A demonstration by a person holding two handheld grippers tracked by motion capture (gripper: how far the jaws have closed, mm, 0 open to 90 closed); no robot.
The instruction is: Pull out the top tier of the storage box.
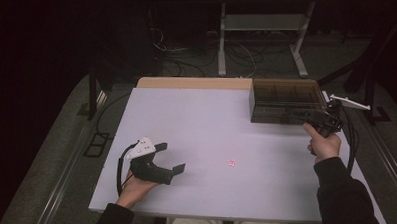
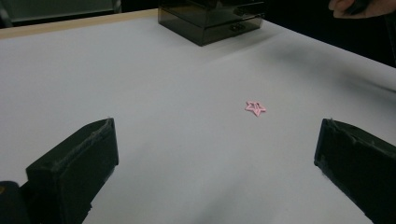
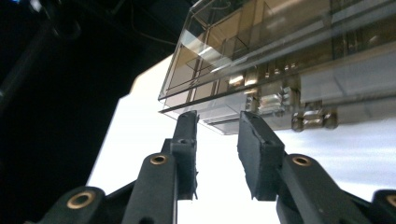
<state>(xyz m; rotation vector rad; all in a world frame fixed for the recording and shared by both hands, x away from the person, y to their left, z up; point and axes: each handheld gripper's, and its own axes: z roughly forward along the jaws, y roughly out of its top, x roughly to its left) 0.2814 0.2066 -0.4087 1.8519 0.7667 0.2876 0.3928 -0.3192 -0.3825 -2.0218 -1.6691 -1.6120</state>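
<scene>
A small pink star (image 1: 230, 163) (image 2: 255, 108) lies flat on the white table (image 1: 196, 122), a little right of centre. At the far right corner stands a smoky transparent drawer box (image 1: 286, 100) (image 2: 210, 18) (image 3: 280, 70). My left gripper (image 1: 172, 157) (image 2: 217, 122) rests low at the near left, jaws wide open and empty, pointing toward the star. My right gripper (image 1: 306, 116) (image 3: 218, 115) is held at the front of the box, its tips just below the bottom drawer's edge. Its jaws stand apart with only white table showing between them. A small metal handle (image 3: 310, 120) sits right of the tips.
A tan cardboard strip (image 1: 195, 83) runs along the table's far edge. Beyond it, a white metal frame (image 1: 259, 39) and loose cables lie on the dark floor. The person's right hand (image 2: 359, 7) hovers beside the box.
</scene>
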